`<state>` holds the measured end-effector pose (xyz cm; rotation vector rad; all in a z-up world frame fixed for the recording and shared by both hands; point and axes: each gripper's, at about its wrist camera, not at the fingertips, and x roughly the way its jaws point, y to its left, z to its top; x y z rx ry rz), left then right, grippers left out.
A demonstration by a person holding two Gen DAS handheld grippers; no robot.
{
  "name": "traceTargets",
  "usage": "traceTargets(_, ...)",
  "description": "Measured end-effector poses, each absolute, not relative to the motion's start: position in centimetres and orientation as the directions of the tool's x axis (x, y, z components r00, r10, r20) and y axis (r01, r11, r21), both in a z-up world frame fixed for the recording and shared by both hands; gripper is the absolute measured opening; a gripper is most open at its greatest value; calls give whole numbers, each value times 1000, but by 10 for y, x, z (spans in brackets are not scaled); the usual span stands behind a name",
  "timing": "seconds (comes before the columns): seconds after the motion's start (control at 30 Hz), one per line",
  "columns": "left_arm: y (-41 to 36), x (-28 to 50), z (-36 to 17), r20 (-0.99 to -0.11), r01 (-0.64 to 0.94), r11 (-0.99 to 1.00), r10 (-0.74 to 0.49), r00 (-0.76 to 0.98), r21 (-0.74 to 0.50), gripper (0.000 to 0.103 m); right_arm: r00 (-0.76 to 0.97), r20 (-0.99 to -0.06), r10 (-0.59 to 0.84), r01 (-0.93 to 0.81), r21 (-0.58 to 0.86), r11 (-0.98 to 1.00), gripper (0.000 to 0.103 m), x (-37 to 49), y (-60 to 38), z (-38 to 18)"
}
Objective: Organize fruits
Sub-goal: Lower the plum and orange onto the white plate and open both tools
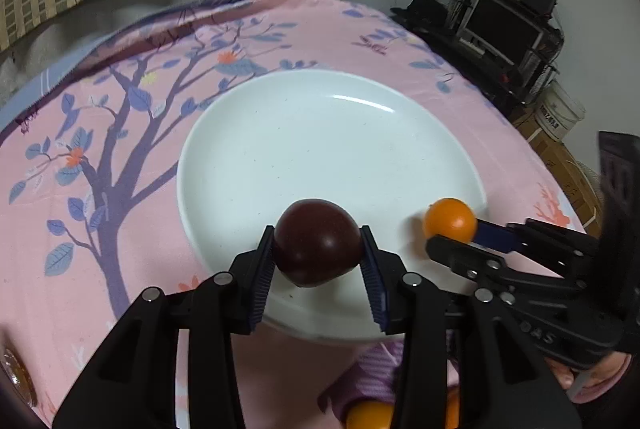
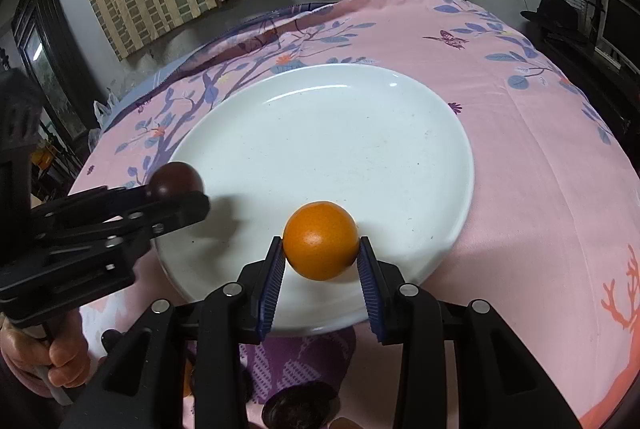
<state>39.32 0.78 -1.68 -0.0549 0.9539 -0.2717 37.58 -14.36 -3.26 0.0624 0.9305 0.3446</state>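
A dark purple round fruit (image 1: 318, 243) sits between the pads of my left gripper (image 1: 319, 249), which is shut on it above the near rim of a big white plate (image 1: 320, 133). My right gripper (image 2: 321, 249) is shut on an orange (image 2: 321, 240), also over the plate's (image 2: 340, 133) near edge. In the left wrist view the right gripper (image 1: 450, 229) and its orange (image 1: 450, 219) come in from the right. In the right wrist view the left gripper (image 2: 176, 195) with the purple fruit (image 2: 175, 180) comes in from the left. Nothing lies on the plate.
The plate rests on a pink cloth (image 1: 100, 209) printed with a purple tree. More fruit lies near the front edge: an orange one (image 1: 370, 415) and a dark one (image 2: 300, 405). A hand (image 2: 52, 361) grips the left tool. Shelves with electronics (image 1: 504, 25) stand at the right.
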Motion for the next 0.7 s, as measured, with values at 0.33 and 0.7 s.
traceTargets(0.33, 12, 372, 2, -755, 156, 987, -125, 644, -30, 95, 630, -718, 295, -307, 119, 944, 73, 351, -142, -8)
traceTargets(0.7, 54, 246, 23, -677, 143, 988, -145, 722, -59, 98, 629, -594, 502, -439, 262, 859, 75, 209, -155, 2)
